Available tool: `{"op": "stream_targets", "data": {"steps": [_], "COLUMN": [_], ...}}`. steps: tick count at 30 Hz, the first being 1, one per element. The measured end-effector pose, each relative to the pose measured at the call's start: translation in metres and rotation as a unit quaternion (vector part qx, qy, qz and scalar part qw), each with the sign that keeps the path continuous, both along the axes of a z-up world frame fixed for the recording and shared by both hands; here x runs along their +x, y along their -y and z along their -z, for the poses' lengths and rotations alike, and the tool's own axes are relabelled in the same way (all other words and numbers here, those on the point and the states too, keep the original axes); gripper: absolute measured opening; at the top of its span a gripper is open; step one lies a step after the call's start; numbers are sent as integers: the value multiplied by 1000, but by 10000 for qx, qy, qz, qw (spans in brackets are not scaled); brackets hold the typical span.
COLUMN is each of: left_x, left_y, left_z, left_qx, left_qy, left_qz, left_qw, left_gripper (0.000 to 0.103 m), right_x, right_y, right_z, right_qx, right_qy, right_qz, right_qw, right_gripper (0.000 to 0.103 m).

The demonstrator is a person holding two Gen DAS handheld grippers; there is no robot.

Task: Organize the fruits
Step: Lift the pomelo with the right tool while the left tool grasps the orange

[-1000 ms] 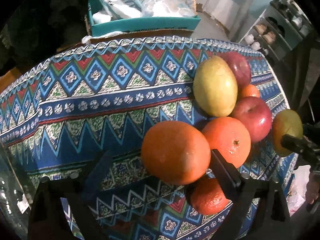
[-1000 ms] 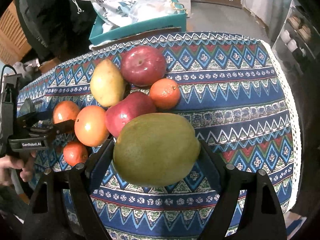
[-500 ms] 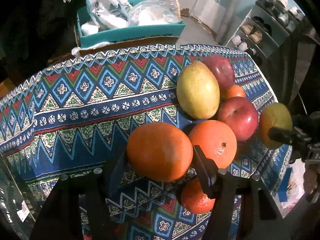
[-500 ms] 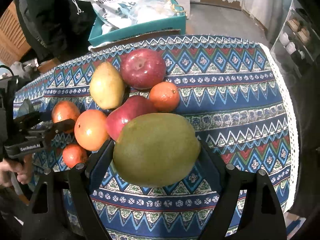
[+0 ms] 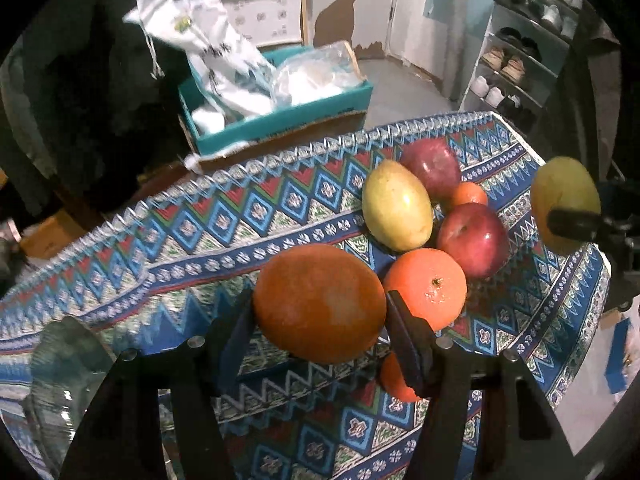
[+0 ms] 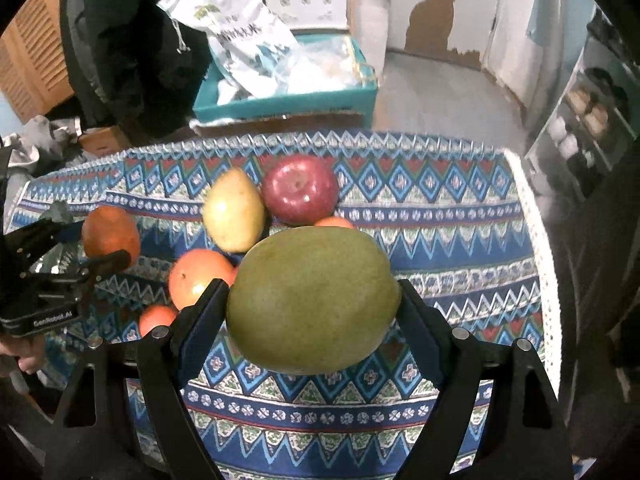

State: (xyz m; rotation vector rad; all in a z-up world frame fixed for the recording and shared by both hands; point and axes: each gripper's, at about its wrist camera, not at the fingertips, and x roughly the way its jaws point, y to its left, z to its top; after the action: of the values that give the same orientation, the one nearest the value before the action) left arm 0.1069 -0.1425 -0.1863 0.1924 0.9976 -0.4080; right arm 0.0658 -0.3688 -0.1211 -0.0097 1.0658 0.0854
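Note:
My left gripper (image 5: 318,306) is shut on a large orange (image 5: 320,300) and holds it above the patterned tablecloth (image 5: 180,248). My right gripper (image 6: 312,296) is shut on a big green mango (image 6: 314,300), also raised off the cloth. On the cloth lies a cluster: a yellow mango (image 5: 396,206), two red apples (image 5: 472,240) (image 5: 432,160), an orange (image 5: 426,294), a small tangerine (image 5: 466,194) and another small one (image 5: 394,380) partly hidden under my left finger. In the right wrist view the left gripper (image 6: 104,240) with its orange (image 6: 110,232) hangs at the left.
A teal box (image 5: 280,120) with plastic bags stands behind the table. A glass dish (image 5: 64,380) sits at the near left of the cloth. A shoe rack (image 5: 528,48) stands at the far right. A hand (image 6: 24,356) grips the left tool.
The left jaws closed onto the large orange and lifted it off the cloth. The right gripper rose with the green mango, so the fruit cluster looks farther below.

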Motion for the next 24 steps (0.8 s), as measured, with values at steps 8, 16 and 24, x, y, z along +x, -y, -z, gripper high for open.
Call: {"op": "stream_targets", "data": {"steps": [8, 16, 24], "left_x": [-21, -41, -56], "left_y": [-8, -21, -36], "left_z": [-37, -69, -99], "left_qx": [0, -155, -301], "left_qy": [386, 638, 888], "left_qz": [-28, -111, -225], "left_qw": [9993, 9978, 9953], "left_gripper": [66, 66, 66], "right_x": [-5, -11, -18], "right_y": [-17, -31, -41], "right_z": [-35, -61, -85], "right_qx": [-101, -40, 57], "right_qy": [428, 691, 948], "right_qz": [-166, -299, -386], "right_qw": [9989, 9972, 9947], "right_gripper": [83, 83, 83]}}
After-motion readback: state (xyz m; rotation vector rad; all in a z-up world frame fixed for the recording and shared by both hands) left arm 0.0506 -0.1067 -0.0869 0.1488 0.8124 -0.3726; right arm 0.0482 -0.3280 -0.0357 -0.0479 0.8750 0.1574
